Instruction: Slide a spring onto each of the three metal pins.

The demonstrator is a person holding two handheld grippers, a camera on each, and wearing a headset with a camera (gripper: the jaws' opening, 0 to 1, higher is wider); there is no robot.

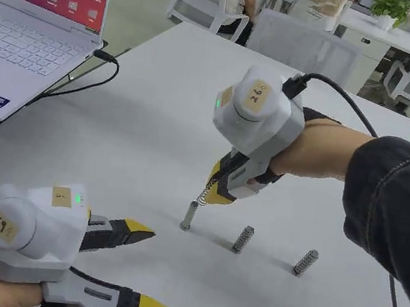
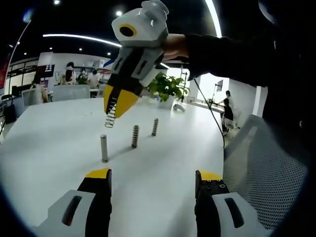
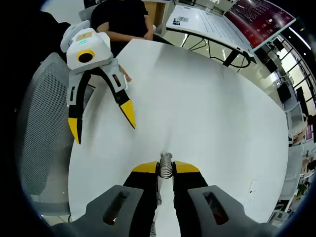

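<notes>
While the right gripper (image 1: 215,192) pinches a spring (image 1: 204,192) by its top between nearly closed jaws, the coil hangs slanted, its lower end just above the bare pin (image 1: 189,215) and a shade to its right. The pin stands upright on the table (image 1: 157,118), so the spring wants straightening (the two sprung pins (image 1: 242,239) lie further right). The left gripper (image 1: 151,270) sits nearer, agape and empty.

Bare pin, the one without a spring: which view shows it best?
The left gripper view: the pin stands whole and unblocked. The head view shows it too, under the held spring. In the right gripper view I cannot make it out.
</notes>
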